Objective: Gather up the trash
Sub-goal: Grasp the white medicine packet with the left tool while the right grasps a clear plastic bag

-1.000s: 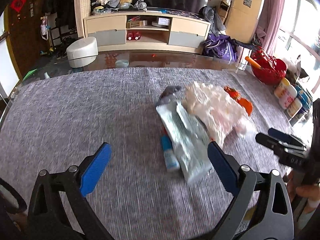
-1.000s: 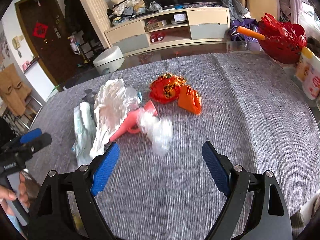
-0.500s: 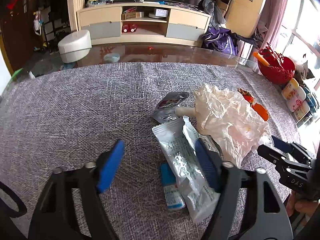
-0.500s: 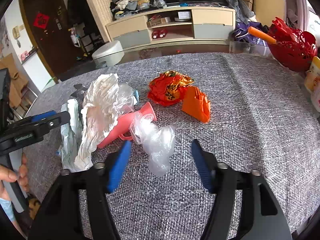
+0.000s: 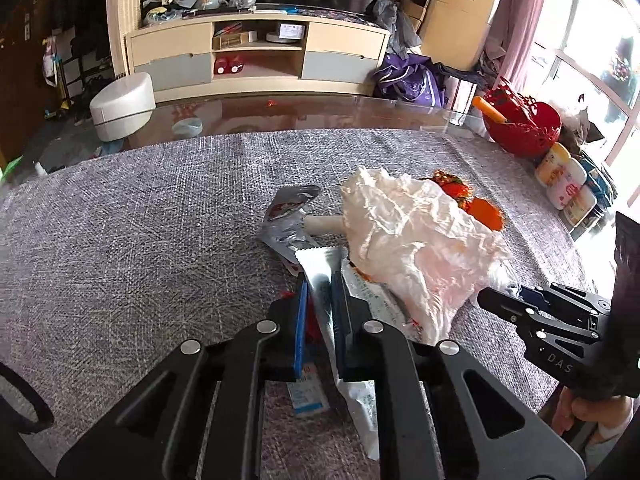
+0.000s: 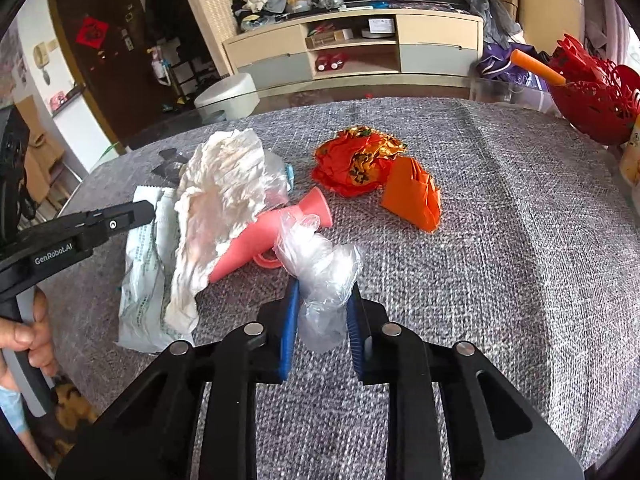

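A pile of trash lies on the grey tablecloth. My left gripper is closing, its blue pads pinching a long silver-white wrapper. A small blue-and-white box lies under it. Beside it are crumpled white paper and a silver foil packet. My right gripper is closing on a crumpled clear plastic bag, squeezed between its pads. Behind the bag lie a pink cone, red-gold foil and folded orange paper.
A red basket with an orange stick stands at the table's far right, with bottles next to it. The glass table edge runs along the far side. A hand holds the left gripper's handle at the left of the right wrist view.
Both grippers went from wide open to closed. The left one moved forward onto the silver-white wrapper. The right one stayed in place and closed on the clear plastic bag.
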`<state>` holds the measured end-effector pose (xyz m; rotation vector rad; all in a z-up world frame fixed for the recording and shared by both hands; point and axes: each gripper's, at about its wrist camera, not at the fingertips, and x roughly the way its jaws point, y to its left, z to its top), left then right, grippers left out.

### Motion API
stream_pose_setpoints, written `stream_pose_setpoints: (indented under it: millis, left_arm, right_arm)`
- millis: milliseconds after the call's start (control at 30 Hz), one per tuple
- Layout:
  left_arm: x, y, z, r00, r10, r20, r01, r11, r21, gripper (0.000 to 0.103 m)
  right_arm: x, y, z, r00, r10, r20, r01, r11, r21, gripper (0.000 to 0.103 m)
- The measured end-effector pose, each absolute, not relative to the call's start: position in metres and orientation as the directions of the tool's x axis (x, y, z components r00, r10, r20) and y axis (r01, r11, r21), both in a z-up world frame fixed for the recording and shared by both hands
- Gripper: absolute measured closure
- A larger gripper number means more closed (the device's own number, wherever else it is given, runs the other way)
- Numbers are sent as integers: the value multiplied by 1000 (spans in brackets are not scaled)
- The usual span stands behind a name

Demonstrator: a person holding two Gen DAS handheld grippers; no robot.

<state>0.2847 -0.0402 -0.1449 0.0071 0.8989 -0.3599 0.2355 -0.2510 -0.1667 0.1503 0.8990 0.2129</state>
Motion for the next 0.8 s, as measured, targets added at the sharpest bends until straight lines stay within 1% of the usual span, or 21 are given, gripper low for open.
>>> stream_pose_setpoints:
  millis: [67, 300, 567, 733, 800]
  left_arm:
    - [277, -39, -139, 577, -301, -759, 308, 941, -138, 98]
    - [245, -29, -106, 629, -287, -723, 291, 949, -123, 100]
    - [181, -19, -63, 687, -276, -673, 292, 952, -93, 101]
    - [135, -19, -53, 701, -263, -663, 298, 953, -63, 101]
    - [122, -17, -53, 698, -267, -665, 298, 952, -69, 101]
  right_arm:
    - [229, -252, -164, 604, 254, -755, -123, 966, 226, 82]
    - [202, -255, -140, 635, 249, -731, -126, 967, 220, 82]
    - [154, -251, -99, 678, 271, -683, -168, 962, 216, 82]
    - [119, -240, -88, 683, 285, -672, -194, 958, 209, 82]
    - [105, -235, -88, 675, 294, -677, -205, 956, 210, 82]
